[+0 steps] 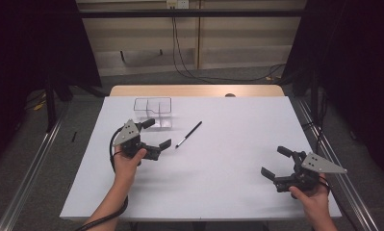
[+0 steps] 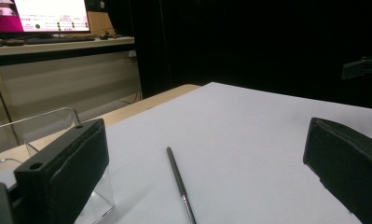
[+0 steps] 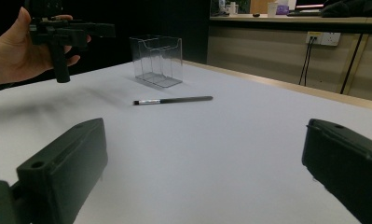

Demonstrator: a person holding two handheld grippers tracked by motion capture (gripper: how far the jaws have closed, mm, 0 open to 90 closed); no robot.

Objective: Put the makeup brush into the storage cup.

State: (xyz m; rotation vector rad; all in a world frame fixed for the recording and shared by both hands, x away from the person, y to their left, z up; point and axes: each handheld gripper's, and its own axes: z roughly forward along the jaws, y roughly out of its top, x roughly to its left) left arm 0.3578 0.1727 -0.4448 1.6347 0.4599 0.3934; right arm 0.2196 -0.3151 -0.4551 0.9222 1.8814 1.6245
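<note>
Jaws of both tools stand spread wide with nothing between them, so nothing has been picked up yet. Nearest the person, the right gripper (image 1: 276,162) is held low over the front right part of the white table sheet (image 1: 237,144), its black pads parted and aimed across the surface toward the middle; it sits well apart from everything else. Its own camera looks past the two pads at bare sheet.

Farther in, the left gripper (image 1: 156,133) hovers at the left-centre of the sheet, gaping just as wide, and points at the slim black pen with a silver tip (image 1: 188,134). From the left gripper view that pen (image 2: 179,182) lies flat between the lines of the two pads, a little ahead of them and not touched. The right gripper view shows the pen (image 3: 173,100) lying on its side, free on the sheet.

Beyond the left gripper stands the clear plastic two-compartment holder (image 1: 153,111), upright and near the far edge, with nothing visible inside it. It is just beside the left gripper's far pad.

By my reading the work is at its very start: the pen most likely belongs in the holder, and the reach is lined up. Closing on the pen, lifting it, and dropping it into a compartment all remain.
</note>
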